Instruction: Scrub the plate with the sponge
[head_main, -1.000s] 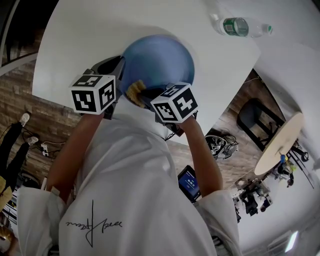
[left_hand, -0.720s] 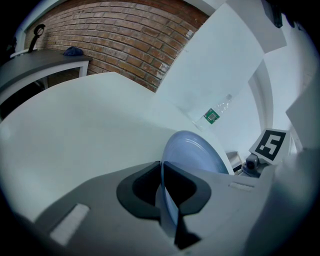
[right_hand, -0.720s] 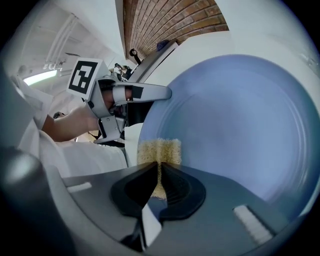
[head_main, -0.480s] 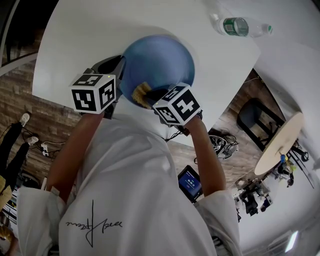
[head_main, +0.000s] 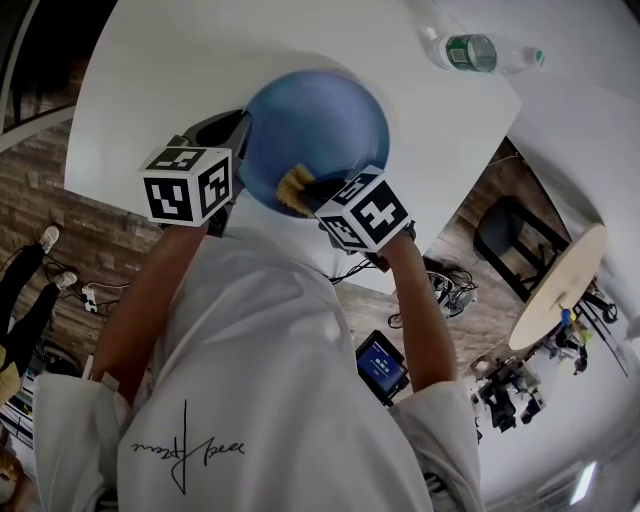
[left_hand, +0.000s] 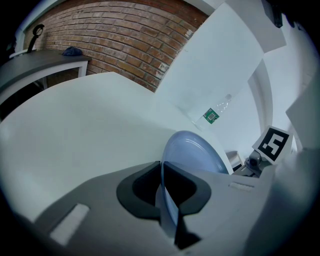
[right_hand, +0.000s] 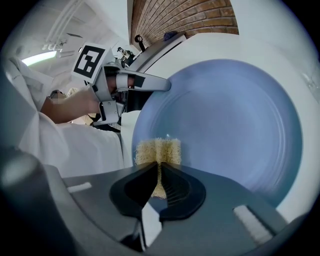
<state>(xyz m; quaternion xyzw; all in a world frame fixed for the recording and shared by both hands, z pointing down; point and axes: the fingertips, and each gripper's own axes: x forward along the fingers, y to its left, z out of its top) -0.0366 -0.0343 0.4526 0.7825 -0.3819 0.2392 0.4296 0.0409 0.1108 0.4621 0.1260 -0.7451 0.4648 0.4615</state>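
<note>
A round blue plate (head_main: 318, 125) is held tilted above the white table (head_main: 160, 80). My left gripper (head_main: 238, 135) is shut on the plate's left rim; in the left gripper view the plate (left_hand: 192, 155) stands edge-on between the jaws. My right gripper (head_main: 305, 190) is shut on a tan sponge (head_main: 293, 186), which presses against the plate's near lower part. In the right gripper view the sponge (right_hand: 158, 151) sticks out past the jaws onto the plate (right_hand: 225, 125), and the left gripper (right_hand: 150, 84) clamps the rim at upper left.
A clear plastic bottle with a green label (head_main: 480, 52) lies on the table at the far right; the same bottle (left_hand: 214, 113) shows in the left gripper view. The table's edge runs just below the plate, with floor, a chair (head_main: 515, 240) and cables beyond.
My right gripper has slid to the right with the sponge along the plate's lower part. The left gripper and the plate have kept their place.
</note>
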